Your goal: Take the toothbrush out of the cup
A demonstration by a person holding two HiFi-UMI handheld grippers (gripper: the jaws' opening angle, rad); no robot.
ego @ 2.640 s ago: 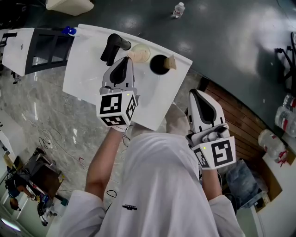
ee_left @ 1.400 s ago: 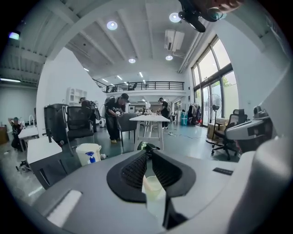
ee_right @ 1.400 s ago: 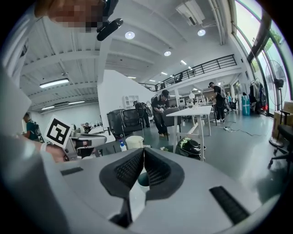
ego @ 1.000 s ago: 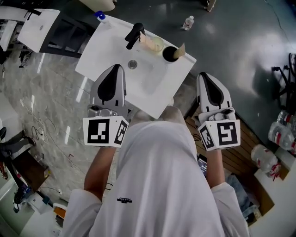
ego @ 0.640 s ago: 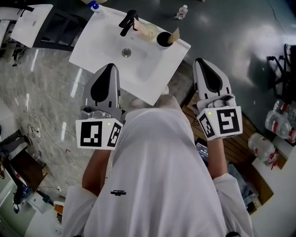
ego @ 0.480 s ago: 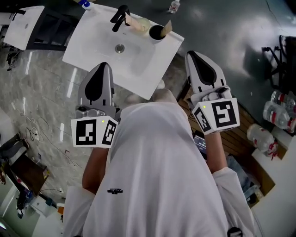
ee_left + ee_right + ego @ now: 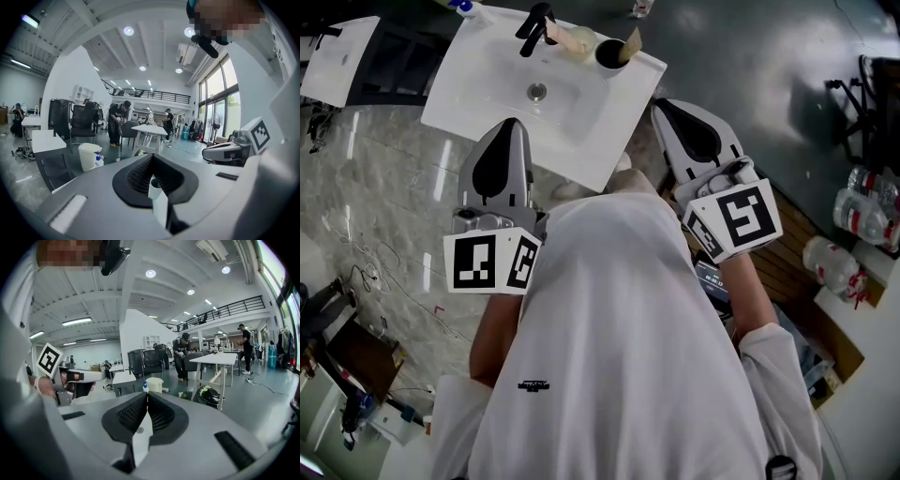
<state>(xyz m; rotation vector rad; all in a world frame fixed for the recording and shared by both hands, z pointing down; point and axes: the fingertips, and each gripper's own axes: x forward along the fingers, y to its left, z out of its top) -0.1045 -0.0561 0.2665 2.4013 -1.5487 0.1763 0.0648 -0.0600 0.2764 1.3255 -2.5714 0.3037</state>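
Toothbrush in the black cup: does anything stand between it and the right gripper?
Nothing visible does. From the right gripper to the toothbrush in the cup there is only the sink's bare corner.

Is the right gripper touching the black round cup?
Apart. The head view shows a clear gap between the right gripper and the black round cup.

The head view is evenly and fairly brightly lit, with soft shadows, pale glare patches on the dark floor (image 7: 741,56) and the white sink surface (image 7: 478,89) close to washed out. Both gripper views are fisheye, black at the corners, with straight lines bowed toward the rim. In them round ceiling lights (image 7: 129,31) flare, daylight comes through tall windows (image 7: 213,110), and the left gripper (image 7: 152,159), close to the lens, looks slightly soft.
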